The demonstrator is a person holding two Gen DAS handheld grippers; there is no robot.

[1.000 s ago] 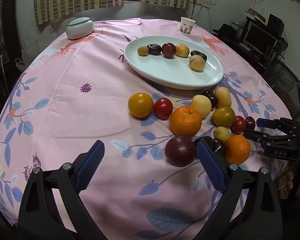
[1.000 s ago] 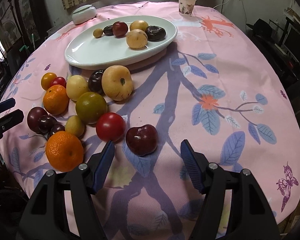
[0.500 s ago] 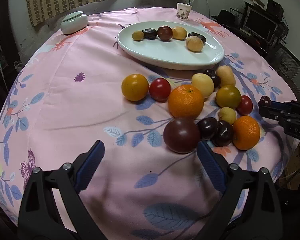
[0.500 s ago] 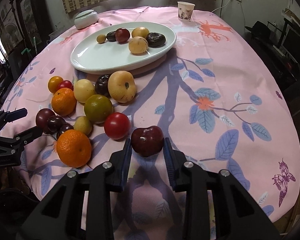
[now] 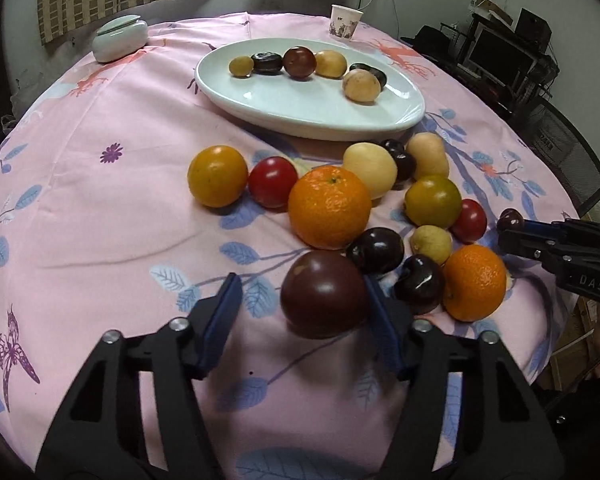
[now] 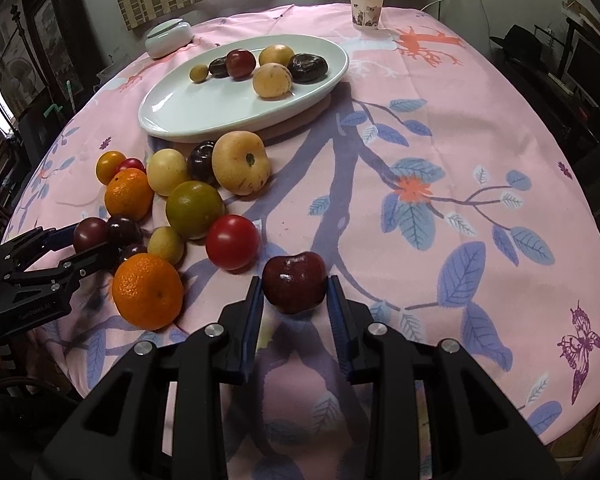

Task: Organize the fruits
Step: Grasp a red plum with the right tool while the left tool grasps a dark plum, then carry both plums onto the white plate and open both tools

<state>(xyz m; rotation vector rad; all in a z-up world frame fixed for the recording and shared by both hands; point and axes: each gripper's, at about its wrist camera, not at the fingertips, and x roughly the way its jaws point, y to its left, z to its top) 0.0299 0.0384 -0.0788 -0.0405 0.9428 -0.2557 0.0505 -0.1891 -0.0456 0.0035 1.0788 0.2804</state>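
Right gripper (image 6: pixel 294 300) jaws pinch a cherry (image 6: pixel 294 282); a tomato (image 6: pixel 232 242) crowds its 10 o'clock. Left gripper (image 5: pixel 306 316) jaws spread around a plum (image 5: pixel 324 294), dark fruit (image 5: pixel 376 250) at 1 o'clock.

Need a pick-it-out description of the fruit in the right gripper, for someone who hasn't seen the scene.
Start at the white oval plate on the pink tablecloth and come toward the near table edge, past the loose pile of fruit. The dark red cherry-like fruit sits between the right gripper fingers, to the right of the red tomato. It alone lies apart from the pile, glossy, with a notched top.
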